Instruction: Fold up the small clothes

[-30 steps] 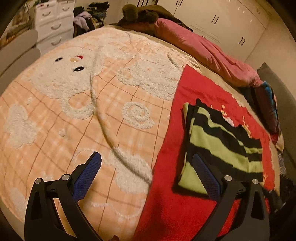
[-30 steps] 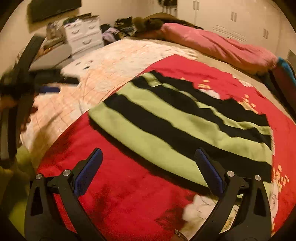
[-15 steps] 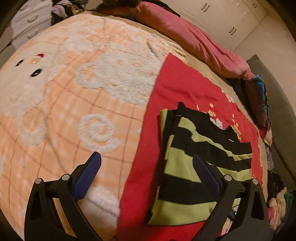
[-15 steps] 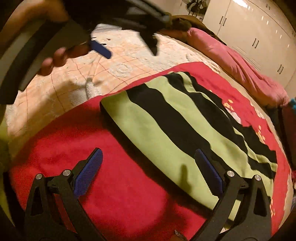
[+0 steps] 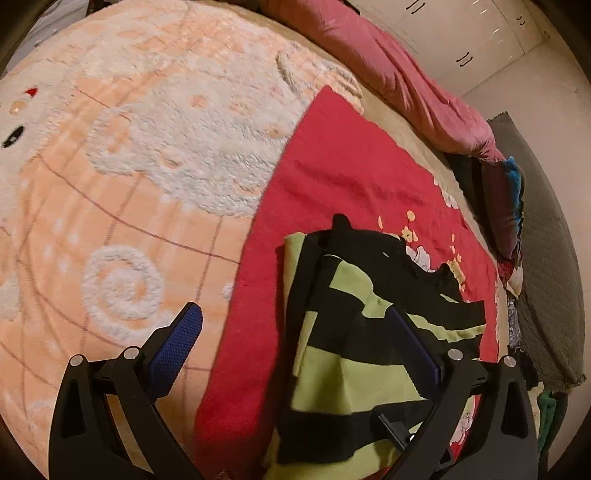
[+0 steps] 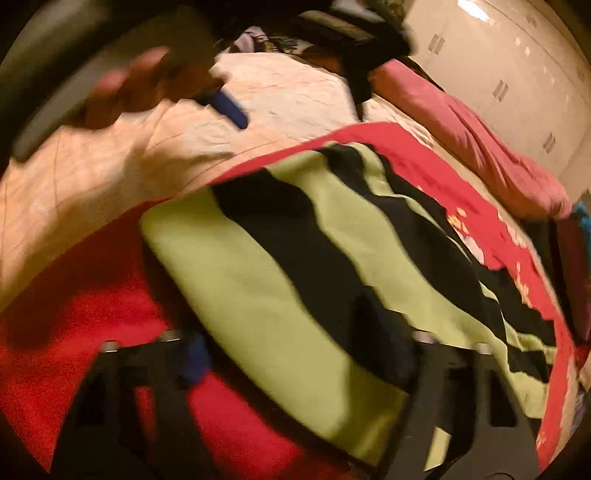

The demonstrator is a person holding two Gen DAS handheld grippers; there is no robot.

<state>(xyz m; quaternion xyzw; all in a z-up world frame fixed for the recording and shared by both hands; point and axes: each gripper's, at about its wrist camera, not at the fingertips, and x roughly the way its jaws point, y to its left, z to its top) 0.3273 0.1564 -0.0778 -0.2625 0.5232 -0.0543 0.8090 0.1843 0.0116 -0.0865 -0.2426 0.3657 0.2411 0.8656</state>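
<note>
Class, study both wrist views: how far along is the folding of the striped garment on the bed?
Done: the green-and-black striped garment already lies partly folded on the red blanket. In hand: the right gripper is closing with the garment's near edge between its jaws; the left gripper is open above the garment's side. Left: the final folds and tidying.

a bed is covered by a peach plush blanket (image 5: 155, 192) patterned with white fleecy shapes, and a red floral cloth (image 5: 354, 177) is spread over part of it. a pink duvet (image 5: 406, 85) is bunched along the far edge, with white wardrobe doors (image 5: 461, 33) seen behind. everything is lit by warm, dim indoor light.
</note>
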